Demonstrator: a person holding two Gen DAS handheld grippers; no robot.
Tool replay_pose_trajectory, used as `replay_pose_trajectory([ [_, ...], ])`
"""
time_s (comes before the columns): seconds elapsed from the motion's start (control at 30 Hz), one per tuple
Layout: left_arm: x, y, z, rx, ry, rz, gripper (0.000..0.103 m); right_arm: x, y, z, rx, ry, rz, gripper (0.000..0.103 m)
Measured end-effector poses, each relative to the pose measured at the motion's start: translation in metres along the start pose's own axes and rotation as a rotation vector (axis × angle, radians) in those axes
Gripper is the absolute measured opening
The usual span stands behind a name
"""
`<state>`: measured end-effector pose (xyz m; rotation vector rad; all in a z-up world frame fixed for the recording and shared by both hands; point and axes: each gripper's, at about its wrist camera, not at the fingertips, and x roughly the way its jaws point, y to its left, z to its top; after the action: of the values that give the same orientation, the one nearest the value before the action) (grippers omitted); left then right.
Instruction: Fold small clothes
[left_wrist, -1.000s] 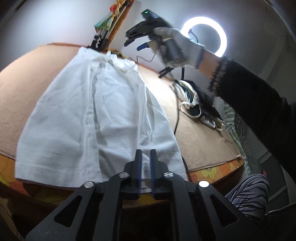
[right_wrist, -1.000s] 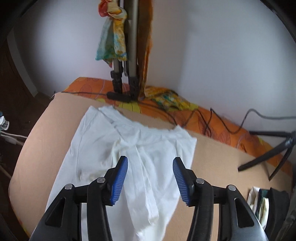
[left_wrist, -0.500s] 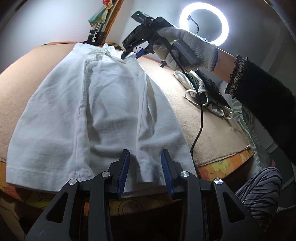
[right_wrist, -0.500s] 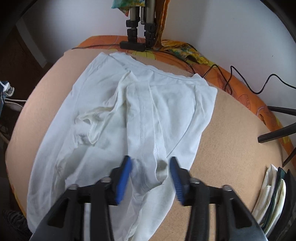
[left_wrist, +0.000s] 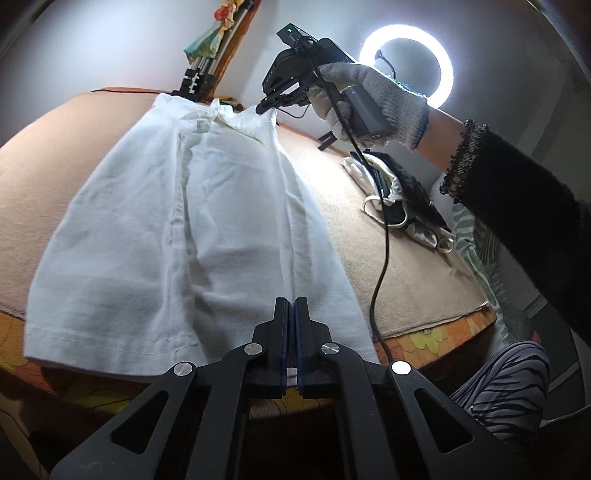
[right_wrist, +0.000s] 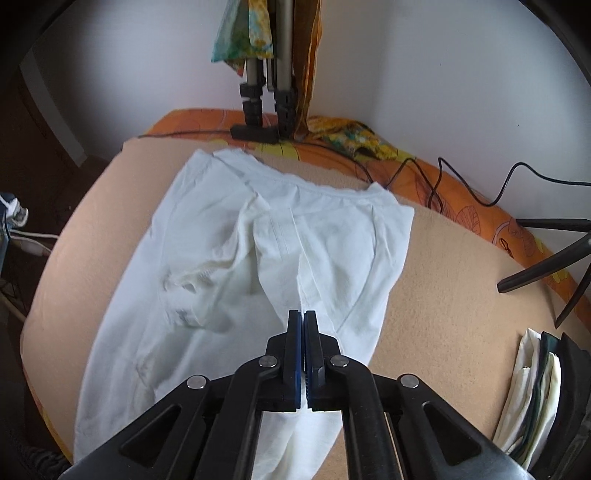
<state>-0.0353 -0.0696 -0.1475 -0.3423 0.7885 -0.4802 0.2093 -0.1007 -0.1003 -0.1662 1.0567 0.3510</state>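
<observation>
A white garment (left_wrist: 192, 229) lies spread along the tan padded table (left_wrist: 406, 251), part folded lengthwise. My left gripper (left_wrist: 291, 306) is shut on the garment's near hem, at the fold's edge. My right gripper (left_wrist: 267, 107) shows in the left wrist view, held by a gloved hand, pinching the garment's far end and lifting it a little. In the right wrist view that gripper (right_wrist: 303, 317) is shut on the white garment (right_wrist: 229, 266), whose folded flap runs toward the far edge.
A stack of folded clothes (left_wrist: 399, 192) lies on the table's right side and also shows in the right wrist view (right_wrist: 535, 387). A tripod (right_wrist: 266, 110) and cables (right_wrist: 461, 184) stand at the far edge. A ring light (left_wrist: 406, 70) glows behind.
Both grippers were open over the cloth half a second ago and have now shut on it, the left at the near hem, the right at the far end.
</observation>
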Motion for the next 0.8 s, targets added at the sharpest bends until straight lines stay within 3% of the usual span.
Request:
replay_pose_trajectory([
  [0.17,-0.010,0.003,0.001,0.009,-0.018,0.026,0.002,0.001,0.024,0.015,-0.017,-0.013,0.014,0.000],
  [0.4,-0.010,0.015,0.000,-0.011,-0.012,0.051,0.002,0.037,0.062,0.021,-0.060,0.025,0.002,0.000],
  [0.8,-0.010,0.024,-0.004,-0.022,0.004,0.072,0.002,0.063,0.063,0.021,-0.033,0.048,0.044,0.003],
])
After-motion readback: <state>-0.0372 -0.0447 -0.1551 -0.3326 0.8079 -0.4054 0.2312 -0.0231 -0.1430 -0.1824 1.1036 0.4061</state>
